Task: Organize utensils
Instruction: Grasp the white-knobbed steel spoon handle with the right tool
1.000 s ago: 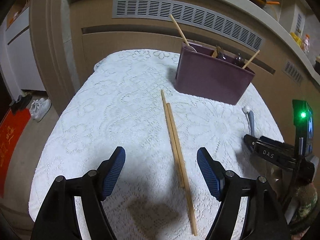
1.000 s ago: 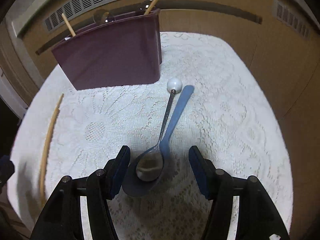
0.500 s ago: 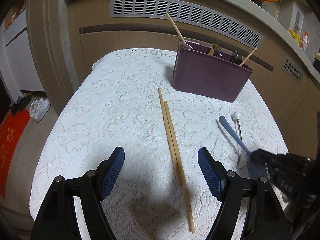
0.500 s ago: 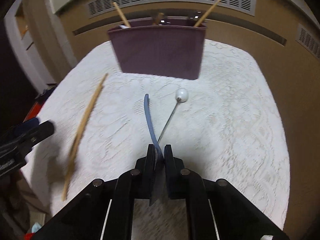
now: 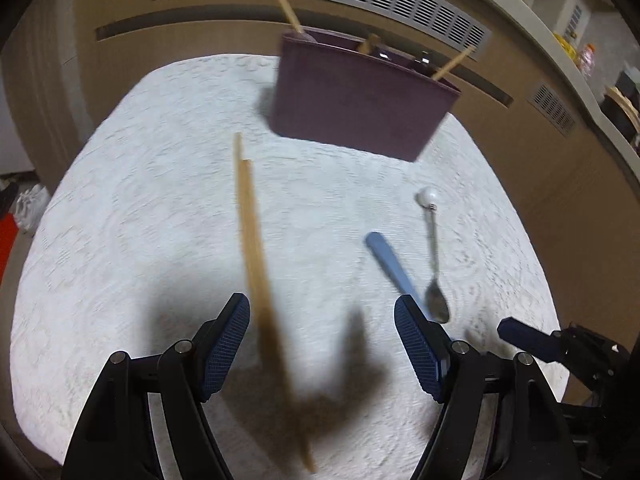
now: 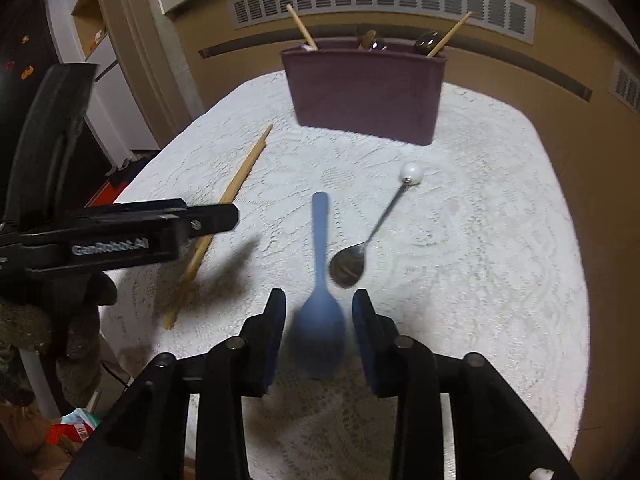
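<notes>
Released since half a second ago, the blue spoon lies bowl-first between the right gripper's half-open, empty jaws, while the left gripper, jaws wide and empty, hovers low over the chopsticks on the worktop.

White lace tablecloth fills centre of both views. Slatted vent grille at 12 o'clock, w/ tan cabinet panel toward 2. White shoes on floor at 9 o'clock, left-wrist view.
</notes>
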The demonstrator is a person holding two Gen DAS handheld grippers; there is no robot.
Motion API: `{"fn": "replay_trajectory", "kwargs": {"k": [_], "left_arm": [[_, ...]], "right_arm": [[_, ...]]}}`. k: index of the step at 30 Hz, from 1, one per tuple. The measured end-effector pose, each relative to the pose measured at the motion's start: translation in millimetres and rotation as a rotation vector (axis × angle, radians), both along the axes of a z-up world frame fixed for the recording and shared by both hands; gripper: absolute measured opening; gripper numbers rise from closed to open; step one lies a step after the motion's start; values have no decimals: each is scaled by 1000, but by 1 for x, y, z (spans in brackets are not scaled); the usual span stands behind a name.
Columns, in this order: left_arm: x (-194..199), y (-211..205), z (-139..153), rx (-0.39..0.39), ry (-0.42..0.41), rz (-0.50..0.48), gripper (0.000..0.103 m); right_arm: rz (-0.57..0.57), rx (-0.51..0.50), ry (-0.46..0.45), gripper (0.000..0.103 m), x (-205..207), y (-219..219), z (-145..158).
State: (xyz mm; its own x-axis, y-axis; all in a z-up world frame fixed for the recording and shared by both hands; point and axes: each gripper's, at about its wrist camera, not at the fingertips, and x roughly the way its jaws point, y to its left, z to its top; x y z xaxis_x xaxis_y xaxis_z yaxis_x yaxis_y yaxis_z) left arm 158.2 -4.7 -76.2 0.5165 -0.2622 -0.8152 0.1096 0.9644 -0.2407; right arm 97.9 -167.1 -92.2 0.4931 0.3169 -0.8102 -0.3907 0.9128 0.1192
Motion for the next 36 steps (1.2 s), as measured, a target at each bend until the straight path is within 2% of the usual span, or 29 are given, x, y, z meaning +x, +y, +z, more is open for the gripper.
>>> {"fn": "replay_trajectory", "kwargs": {"k": [4, 9, 12, 15, 17, 19, 20, 22, 25, 27, 29, 30, 31, 33, 36], "left_arm": [[12, -25, -3, -65, 50, -66, 57], [33, -49, -10, -27, 99, -42, 41], [35, -54, -6, -5, 83, -25, 41], [27, -52, 3, 133, -9, 53, 41], [21, -39, 3, 164, -21, 83, 41], [16, -27, 2, 156, -6, 107, 42], [12, -21, 1, 155, -2, 114, 43], [5, -9, 0, 156, 7, 122, 45], [-7, 5, 1, 153, 12, 128, 48], [-11, 9, 2, 156, 10, 134, 55], [-13, 14, 2, 142, 10, 136, 57], [-13, 14, 2, 138, 11, 135, 57], [-13, 15, 2, 135, 11, 133, 57], [-14, 14, 1, 126, 15, 123, 57], [-13, 8, -2, 108, 34, 96, 57]], "right_arm": [[-71, -32, -46, 46, -3, -21, 3], [-147, -24, -18, 47, -1, -47, -4], [-166, -33, -30, 47, -2, -51, -4], [-165, -26, -64, 47, 8, -48, 3], [-156, 10, -47, 47, 29, -45, 6], [-168, 48, -12, 47, 53, -42, 4], [-177, 83, 31, 47, 80, -39, -3], [-189, 80, 44, 47, 94, -36, -7], [-216, 18, 55, 47, 127, -24, -19], [-214, -26, 50, 46, 140, -14, -25], [-213, -85, 44, 45, 150, -4, -32], [-209, -123, 39, 38, 154, 5, -36], [-209, -123, 39, 24, 154, 5, -36], [-206, -134, 38, 21, 153, 9, -34], [-192, -62, 71, 21, 144, 2, -25]]}}
